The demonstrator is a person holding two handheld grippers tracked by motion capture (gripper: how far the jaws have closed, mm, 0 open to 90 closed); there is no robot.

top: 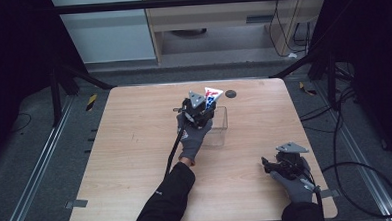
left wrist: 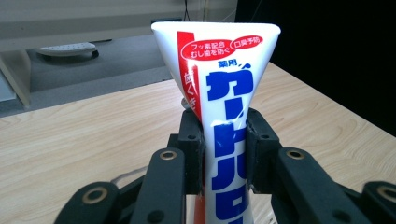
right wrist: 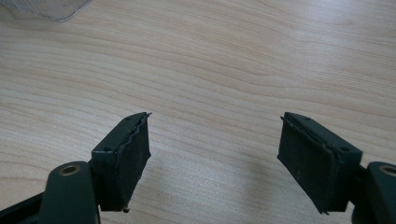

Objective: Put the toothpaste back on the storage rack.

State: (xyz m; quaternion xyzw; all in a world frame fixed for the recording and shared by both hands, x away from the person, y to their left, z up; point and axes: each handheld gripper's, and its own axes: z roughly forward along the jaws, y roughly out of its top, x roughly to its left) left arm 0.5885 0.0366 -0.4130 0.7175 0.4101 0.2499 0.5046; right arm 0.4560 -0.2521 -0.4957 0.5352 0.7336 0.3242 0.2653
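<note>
**Toothpaste tube held upright over clear box**

The left gripper [left wrist: 225,149] pinches a white toothpaste tube [left wrist: 224,93] with blue and red Japanese lettering, flat crimped end up, above the clear plastic box [top: 220,123] mid-table. The right gripper [right wrist: 212,158] rests near the table's [top: 135,143] corner, jaws spread, empty.

Light wooden table [top: 135,143] centre frame, on grey floor [top: 36,157]. Metal rails [top: 34,170] along lower left and lower right. Black frame struts [top: 82,75] at upper left and upper right, dark curtains behind. Pale cabinet [top: 110,34] top centre-left, wooden desk [top: 220,14] top centre-right. Black cables [top: 361,168] looping at right edge. Yellow-black tape [top: 91,101] left of table. Dim, even light.
</note>
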